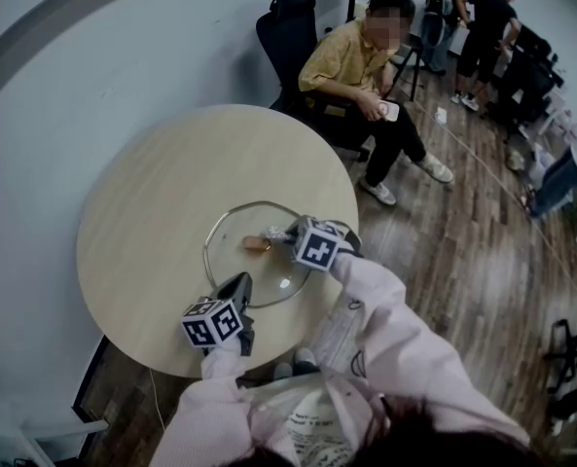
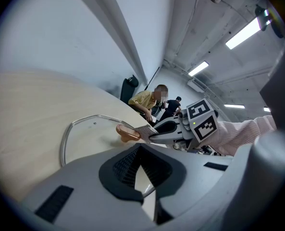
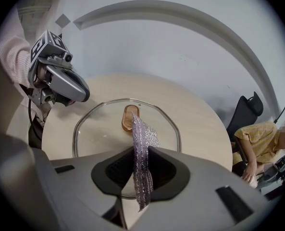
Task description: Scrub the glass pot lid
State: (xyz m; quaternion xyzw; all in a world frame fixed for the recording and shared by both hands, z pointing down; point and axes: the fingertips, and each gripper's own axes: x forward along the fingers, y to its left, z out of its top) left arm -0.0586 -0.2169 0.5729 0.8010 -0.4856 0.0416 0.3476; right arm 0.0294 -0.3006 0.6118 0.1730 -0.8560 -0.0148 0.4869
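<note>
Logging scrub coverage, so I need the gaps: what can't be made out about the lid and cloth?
Glass pot lid: near rim under the right gripper's body, right gripper view.
Dirt on the glass: too small, head view.
Scouring cloth: mostly behind the right gripper, head view.
Lid's near part: covered by the left gripper's body, left gripper view.

no legible text, labels or numbers
</note>
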